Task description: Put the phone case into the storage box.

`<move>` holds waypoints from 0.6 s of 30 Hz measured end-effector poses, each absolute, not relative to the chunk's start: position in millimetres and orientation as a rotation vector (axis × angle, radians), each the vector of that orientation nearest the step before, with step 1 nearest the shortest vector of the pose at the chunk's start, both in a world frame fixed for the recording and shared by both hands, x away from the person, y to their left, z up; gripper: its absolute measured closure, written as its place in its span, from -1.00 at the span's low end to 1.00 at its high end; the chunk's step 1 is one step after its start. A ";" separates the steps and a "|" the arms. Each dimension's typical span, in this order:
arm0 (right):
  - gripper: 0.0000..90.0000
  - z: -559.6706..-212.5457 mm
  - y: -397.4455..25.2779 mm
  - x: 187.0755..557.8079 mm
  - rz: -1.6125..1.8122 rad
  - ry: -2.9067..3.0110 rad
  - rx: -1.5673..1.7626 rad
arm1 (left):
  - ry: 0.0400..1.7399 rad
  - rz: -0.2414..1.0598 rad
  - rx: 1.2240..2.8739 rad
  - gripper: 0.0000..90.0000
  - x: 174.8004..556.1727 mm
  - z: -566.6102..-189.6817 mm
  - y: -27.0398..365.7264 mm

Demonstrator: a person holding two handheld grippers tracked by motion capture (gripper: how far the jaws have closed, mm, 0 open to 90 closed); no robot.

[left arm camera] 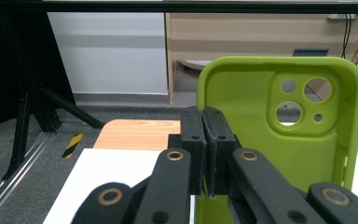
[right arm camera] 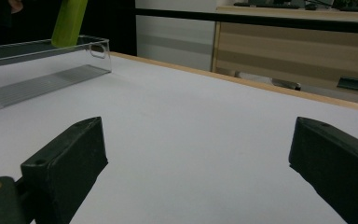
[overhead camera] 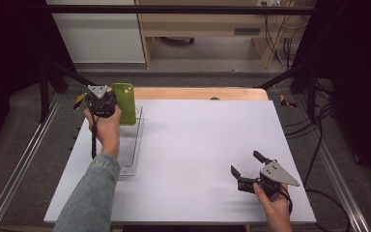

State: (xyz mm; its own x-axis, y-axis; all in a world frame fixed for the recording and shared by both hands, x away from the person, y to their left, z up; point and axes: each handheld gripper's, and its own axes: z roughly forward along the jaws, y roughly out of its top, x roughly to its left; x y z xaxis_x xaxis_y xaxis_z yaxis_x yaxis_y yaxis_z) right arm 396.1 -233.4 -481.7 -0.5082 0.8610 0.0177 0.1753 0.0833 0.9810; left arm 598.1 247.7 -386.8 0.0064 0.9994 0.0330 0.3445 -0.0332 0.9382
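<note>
A white desk (overhead camera: 207, 145) with a wooden far edge stands on grey carpet (overhead camera: 24, 140). Behind, upper centre, wooden furniture (overhead camera: 198, 24) beside a white panel (overhead camera: 96, 34); cables (overhead camera: 280, 38) hang upper right.

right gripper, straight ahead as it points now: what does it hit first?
Probably nothing soon. The right gripper, fingers wide open, points left over bare white table; the clear tray at the left edge looks like first contact, though depth is unclear.

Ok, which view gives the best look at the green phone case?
The left gripper view: the green phone case is close, its inner side and camera cutouts clear, its edge pinched by the left hand-held gripper. The high view shows it small, upright above the clear tray. The right gripper view catches its lower end.
</note>
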 end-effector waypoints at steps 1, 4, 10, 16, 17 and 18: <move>-0.91 -481.7 -233.4 396.1 1.466 1.767 1.025 | 1.447 1.047 1.490 0.95 598.0 -386.7 247.8; -0.91 -481.8 -233.2 396.0 1.464 1.768 1.025 | 1.448 1.050 1.492 0.95 598.1 -386.8 248.2; -0.91 -481.9 -233.4 396.3 1.465 1.770 1.027 | 1.453 1.050 1.499 0.95 599.2 -388.6 248.5; -0.91 -482.0 -232.9 396.3 1.464 1.772 1.024 | 1.455 1.053 1.514 0.95 600.2 -390.4 247.1; -0.91 -481.9 -232.9 396.2 1.465 1.773 1.026 | 1.456 1.050 1.518 0.94 600.6 -390.9 247.1; -0.91 -482.0 -233.1 396.3 1.464 1.773 1.025 | 1.458 1.050 1.521 0.94 600.9 -391.4 247.0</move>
